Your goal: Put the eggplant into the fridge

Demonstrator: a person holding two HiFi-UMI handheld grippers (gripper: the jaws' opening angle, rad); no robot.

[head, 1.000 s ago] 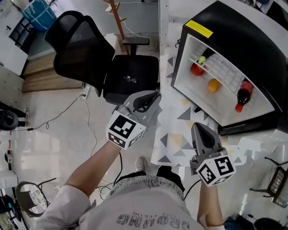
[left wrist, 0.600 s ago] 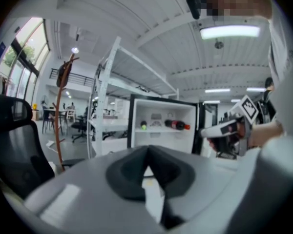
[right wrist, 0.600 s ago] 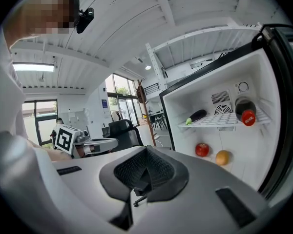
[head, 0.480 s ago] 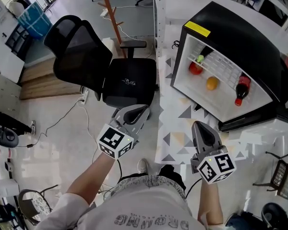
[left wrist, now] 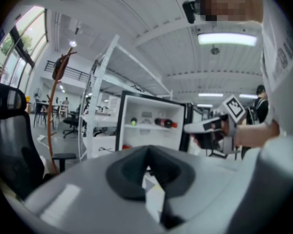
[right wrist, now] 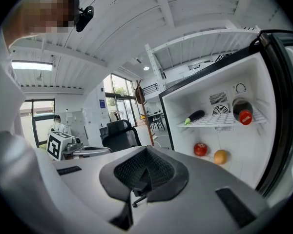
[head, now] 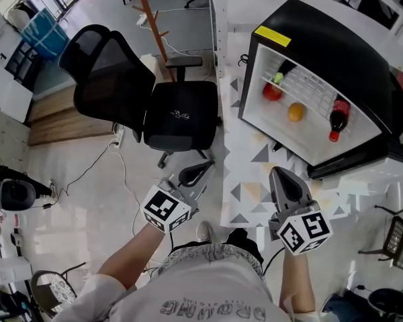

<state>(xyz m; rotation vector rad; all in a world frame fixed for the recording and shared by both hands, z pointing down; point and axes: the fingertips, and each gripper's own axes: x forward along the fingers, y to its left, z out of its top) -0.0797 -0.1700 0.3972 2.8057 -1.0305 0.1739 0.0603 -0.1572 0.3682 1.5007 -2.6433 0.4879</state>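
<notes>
Both pairs of fingers were clenched and empty. Left gripper (left wrist: 147, 172): jaws fully together, nothing between or touching them. Right gripper (right wrist: 140, 178): jaws also met at the tips, holding nothing.

Only the head view showed where the fingers sat. The left tips were over bare floor, just off the edge of the patterned tablecloth (head: 250, 154). The right tips were over the cloth, short of the fridge (head: 336, 39) mouth. The office chair (head: 131, 89) stood beyond the left tips.

The right gripper view gave the clean look inside. The eggplant (right wrist: 196, 116) lay on the upper wire shelf, ahead of and above the right fingertips and well apart from them, green stem end pointing outward. The bottle (right wrist: 241, 110) lay on the same shelf further right. The apple (right wrist: 200, 149) and orange (right wrist: 220, 156) sat below it, side by side.

The left gripper view saw the same fridge far ahead of its tips, but the eggplant was too small to make out there. It did catch the right gripper from the side, in front of the fridge.
</notes>
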